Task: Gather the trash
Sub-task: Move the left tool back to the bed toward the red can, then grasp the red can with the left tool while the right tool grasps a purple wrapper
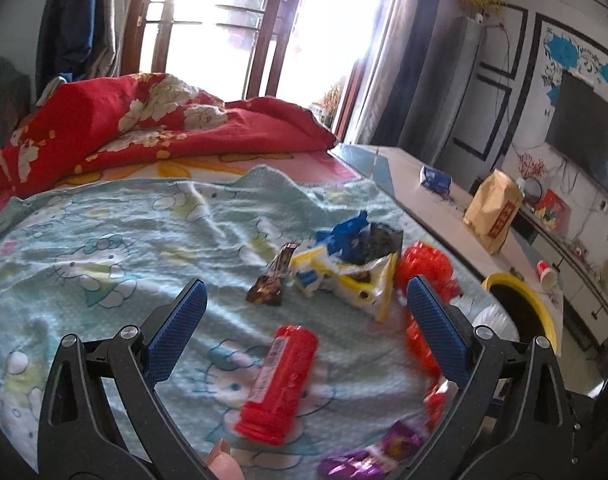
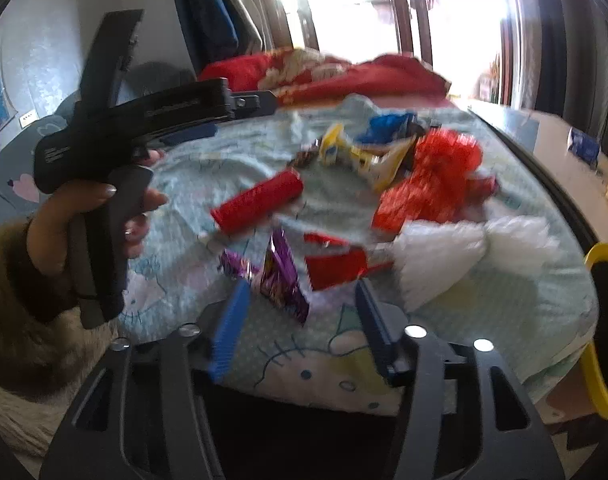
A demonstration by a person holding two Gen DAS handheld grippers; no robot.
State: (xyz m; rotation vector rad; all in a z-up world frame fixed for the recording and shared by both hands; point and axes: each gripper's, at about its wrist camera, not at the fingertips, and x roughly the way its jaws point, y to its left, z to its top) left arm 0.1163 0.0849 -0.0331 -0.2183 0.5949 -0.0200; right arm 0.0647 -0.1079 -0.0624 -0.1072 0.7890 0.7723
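Observation:
Trash lies scattered on the pale green bedspread (image 1: 104,248). A red tube wrapper (image 1: 282,380) sits between the open fingers of my left gripper (image 1: 308,300), a little below its tips. Beyond it lie a brown wrapper (image 1: 270,282), a yellow-white bag (image 1: 352,280) and a blue wrapper (image 1: 346,234). A purple wrapper (image 2: 282,280) lies just ahead of my open right gripper (image 2: 300,290). Red netting (image 2: 432,176) and white fluffy material (image 2: 444,260) lie to the right. A hand (image 2: 64,220) holds the left gripper (image 2: 124,120) at the left of the right wrist view.
A yellow-rimmed bin (image 1: 520,308) stands beside the bed on the right. A bench (image 1: 436,208) behind it carries a brown paper bag (image 1: 494,212) and a blue box (image 1: 436,178). A red floral quilt (image 1: 156,128) is heaped at the far end under the window.

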